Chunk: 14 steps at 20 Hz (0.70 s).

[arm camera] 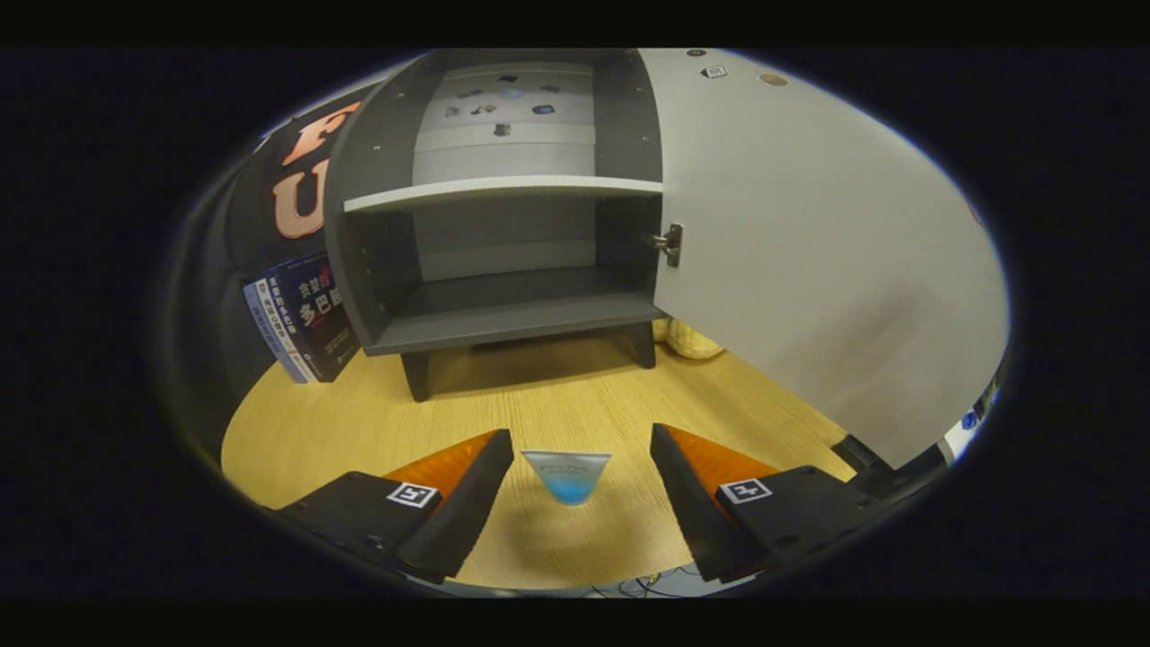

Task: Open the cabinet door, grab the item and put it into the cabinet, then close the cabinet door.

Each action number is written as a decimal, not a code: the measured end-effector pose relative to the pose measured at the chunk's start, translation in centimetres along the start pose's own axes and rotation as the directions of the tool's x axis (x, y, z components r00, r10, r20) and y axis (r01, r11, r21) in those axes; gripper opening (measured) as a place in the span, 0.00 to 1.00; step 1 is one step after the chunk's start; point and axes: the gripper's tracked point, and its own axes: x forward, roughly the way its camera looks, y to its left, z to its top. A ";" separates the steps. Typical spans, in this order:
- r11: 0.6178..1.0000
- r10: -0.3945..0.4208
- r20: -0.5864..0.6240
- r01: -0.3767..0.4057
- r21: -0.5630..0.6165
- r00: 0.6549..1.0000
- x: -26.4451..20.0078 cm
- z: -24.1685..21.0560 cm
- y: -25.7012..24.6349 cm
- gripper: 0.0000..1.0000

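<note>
Gripper view, fingers in the near foreground. The gripper (pixel 582 490) is spread wide, its two fingers well apart and pressing on nothing. Between them, clear of both pads, stands the cup (pixel 568 476), a small clear cone-shaped vessel with a blue tint low down, resting upright on the table (pixel 296 431). Whether either finger touches it cannot be said with certainty, but a gap shows on each side.

Beyond the cup, across a bare stretch of table, stands the cabinet (pixel 359 234) on short legs. Its door (pixel 809 270) is swung fully out to the right, hinge (pixel 669 244) visible at the inner edge. A shelf (pixel 503 190) divides the interior into an upper and a lower bay; both appear empty, and small dark marks show on the back panel of the upper bay. Books (pixel 301 319) lean against the cabinet's left side. A pale yellow object (pixel 690 341) lies on the table behind the door's lower edge, its nature unclear.

Progress, as judged from this state: the door is open, so the first step is done. The cup is framed for grasping but not yet gripped. Remaining are the closing of the fingers, the lift, the placement into a bay, and the shutting of the door.
</note>
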 end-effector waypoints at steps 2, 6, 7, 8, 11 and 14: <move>1.000 0.010 -0.026 -0.010 0.011 1.000 0.8 -1.0 0.0 0.99; 0.999 0.042 -0.101 -0.041 0.019 0.994 1.9 -3.2 0.7 0.95; 0.999 0.042 -0.111 -0.040 0.019 0.993 2.2 -3.5 0.8 0.91; 0.999 0.042 -0.121 -0.040 0.018 0.992 2.3 -3.8 0.8 0.84; 0.999 0.051 -0.144 -0.049 0.015 0.988 2.5 -4.1 1.2 0.73; 0.999 0.046 -0.160 -0.046 0.006 0.986 2.1 -4.0 1.1 0.61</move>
